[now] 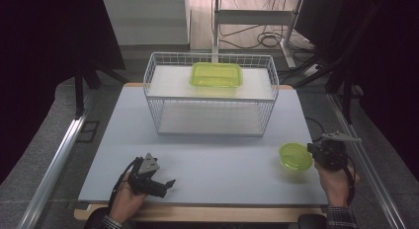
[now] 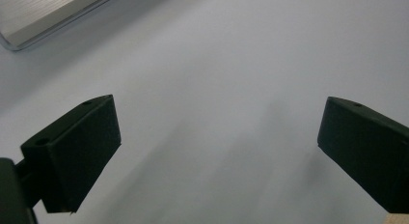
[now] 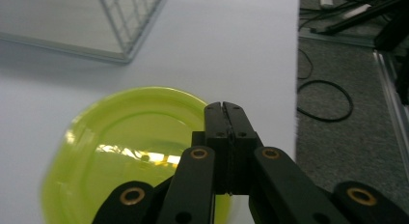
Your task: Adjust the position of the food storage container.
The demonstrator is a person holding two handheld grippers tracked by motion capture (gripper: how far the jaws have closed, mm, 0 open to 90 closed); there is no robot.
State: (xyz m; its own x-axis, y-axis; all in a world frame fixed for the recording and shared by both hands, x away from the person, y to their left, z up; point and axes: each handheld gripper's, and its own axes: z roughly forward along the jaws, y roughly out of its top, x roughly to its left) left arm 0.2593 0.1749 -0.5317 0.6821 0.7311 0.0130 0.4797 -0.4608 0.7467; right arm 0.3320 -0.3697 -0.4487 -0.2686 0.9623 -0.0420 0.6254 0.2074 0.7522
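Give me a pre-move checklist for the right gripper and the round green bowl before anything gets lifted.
1. Right gripper jaws closed: ok, they meet at the bowl's rim.
2. Rim of the round bowl truly pinched between the jaws: cannot tell; the jaws cover that spot.
3. Bowl empty: ok, nothing lies inside.
4. Left gripper out of the way: ok, open over bare table, far from the bowl.
5. Wire rack lower shelf free: ok.
6. Rack's top shelf free: not ok; the rectangular green container sits there.
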